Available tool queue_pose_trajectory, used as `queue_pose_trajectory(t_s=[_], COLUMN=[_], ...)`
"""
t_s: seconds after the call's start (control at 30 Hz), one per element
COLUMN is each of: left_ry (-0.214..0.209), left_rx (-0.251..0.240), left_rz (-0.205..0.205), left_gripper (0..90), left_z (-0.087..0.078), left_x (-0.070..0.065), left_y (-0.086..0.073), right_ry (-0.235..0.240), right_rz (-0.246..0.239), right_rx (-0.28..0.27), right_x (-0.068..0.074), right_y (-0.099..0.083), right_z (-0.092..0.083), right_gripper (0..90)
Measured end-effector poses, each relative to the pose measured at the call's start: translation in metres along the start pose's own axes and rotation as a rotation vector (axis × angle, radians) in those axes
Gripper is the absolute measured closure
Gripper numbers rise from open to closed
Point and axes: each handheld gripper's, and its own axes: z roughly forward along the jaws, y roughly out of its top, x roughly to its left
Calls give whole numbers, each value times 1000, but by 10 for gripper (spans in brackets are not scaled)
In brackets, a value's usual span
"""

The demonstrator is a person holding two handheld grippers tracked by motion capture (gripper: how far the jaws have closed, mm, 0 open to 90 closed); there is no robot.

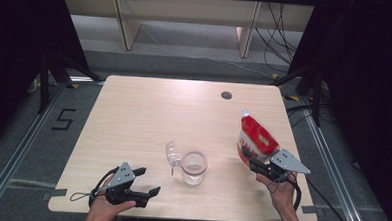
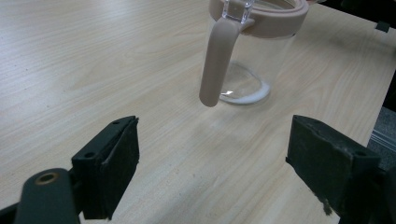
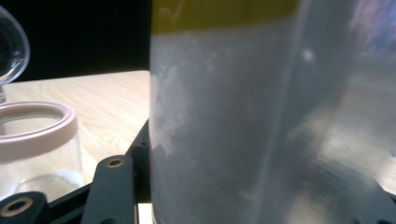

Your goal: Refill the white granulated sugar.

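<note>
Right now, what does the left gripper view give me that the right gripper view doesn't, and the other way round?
Left gripper view: the jar's pink strap hanging down its side, a white ring at the jar's base, and the left gripper open over bare table.
Right gripper view: the pouch close up, clamped in the right gripper, with a yellow band on top.
Both: the clear jar with its pink rim, and the wooden tabletop.
</note>
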Motion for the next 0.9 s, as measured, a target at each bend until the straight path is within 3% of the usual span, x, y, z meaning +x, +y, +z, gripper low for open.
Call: queue_pose_trajectory(t_s=[0.07, 0.13, 0.2, 0.3, 0.37, 0.43, 0.47, 0.53, 0.57, 0.6, 0.63, 0.67, 0.87, 0.9], left_ry=[0, -4, 2, 0, 0, 0, 2, 8, 2, 2, 1, -2, 8, 6], left_rx=[8, 9, 5, 10, 7, 8, 3, 10, 8, 6, 6, 2, 15, 14], left_rz=[15, 32, 6, 10, 12, 26, 3, 12, 31, 3, 8, 10, 4, 19], left_gripper=[163, 163, 162, 162, 162, 162, 162, 162, 162, 162, 162, 162, 162, 162], left_z=[0, 0, 0, -1, -1, -2, -1, -2, -2, -2, -2, -1, -1, -1], left_x=[0, 0, 0, -1, -1, 0, -1, 0, 1, 0, 0, 0, 0, 1], left_y=[0, 0, -1, 0, -1, -1, -2, -1, -1, -2, -2, -2, -2, -2], right_ry=[-2, 23, 24, 31, 42, 44, 48, 58, 64, 77, 70, 71, 93, 86], right_rz=[-36, -47, -82, -127, -132, -175, -186, -200, -229, -254, -304, -296, -425, -440], right_rx=[-24, -3, 3, 2, 14, 15, 18, 24, 27, 38, 42, 57, 104, 105], right_x=[2, 5, 8, 11, 15, 16, 17, 20, 21, 22, 22, 25, 30, 31], right_y=[1, 3, 5, 7, 7, 8, 9, 10, 11, 12, 14, 14, 16, 15], right_z=[-1, -3, -5, -7, -7, -7, -8, -8, -7, -8, -8, -9, -12, -12], right_gripper=[444, 444, 444, 445, 445, 446, 445, 446, 446, 447, 447, 447, 448, 448])
